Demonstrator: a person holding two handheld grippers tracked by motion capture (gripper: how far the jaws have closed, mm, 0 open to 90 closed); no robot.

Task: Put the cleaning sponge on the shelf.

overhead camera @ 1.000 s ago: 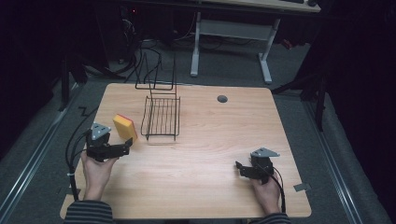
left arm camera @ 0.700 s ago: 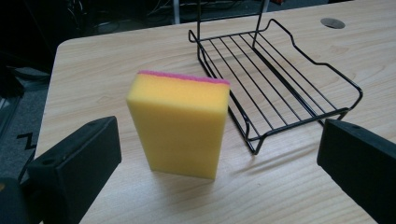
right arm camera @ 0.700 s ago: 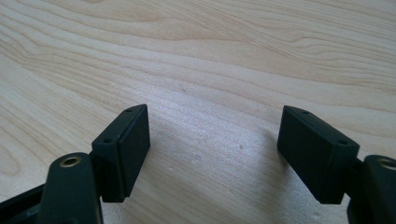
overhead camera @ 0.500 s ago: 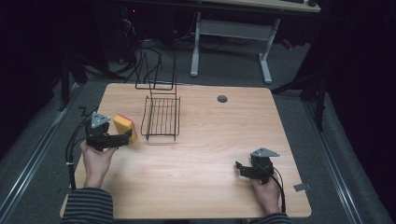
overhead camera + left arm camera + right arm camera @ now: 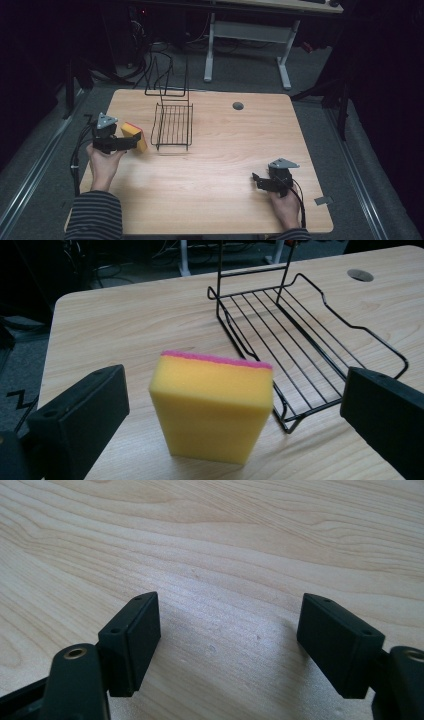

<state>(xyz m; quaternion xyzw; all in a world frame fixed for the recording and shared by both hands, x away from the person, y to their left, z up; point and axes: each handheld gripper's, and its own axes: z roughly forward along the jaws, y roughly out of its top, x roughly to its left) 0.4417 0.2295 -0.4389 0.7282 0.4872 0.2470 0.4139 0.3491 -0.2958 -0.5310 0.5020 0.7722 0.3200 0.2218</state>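
Observation:
A yellow sponge (image 5: 134, 134) with a pink scouring layer stands on edge on the wooden table (image 5: 225, 150), just left of a black wire rack (image 5: 172, 125). My left gripper (image 5: 131, 143) is level with it at the table's left side. In the left gripper view the sponge (image 5: 215, 410) stands between the jaws of the left gripper (image 5: 232, 390), which have just been opening and leave a gap on both sides. The wire rack (image 5: 310, 340) lies beyond it to the right. My right gripper (image 5: 256, 181) rests low near the front right, and the right gripper (image 5: 225, 615) is open over bare wood.
A round grommet hole (image 5: 238, 106) sits in the table's far side. Behind the rack an upright wire frame (image 5: 167, 80) rises at the far edge. Cables trail off the left edge by my left hand. A desk frame (image 5: 247, 35) stands on the floor beyond.
My left hand has shifted a little away from the person, along the left side of the table. The sponge stays where it was. The right hand has not moved.

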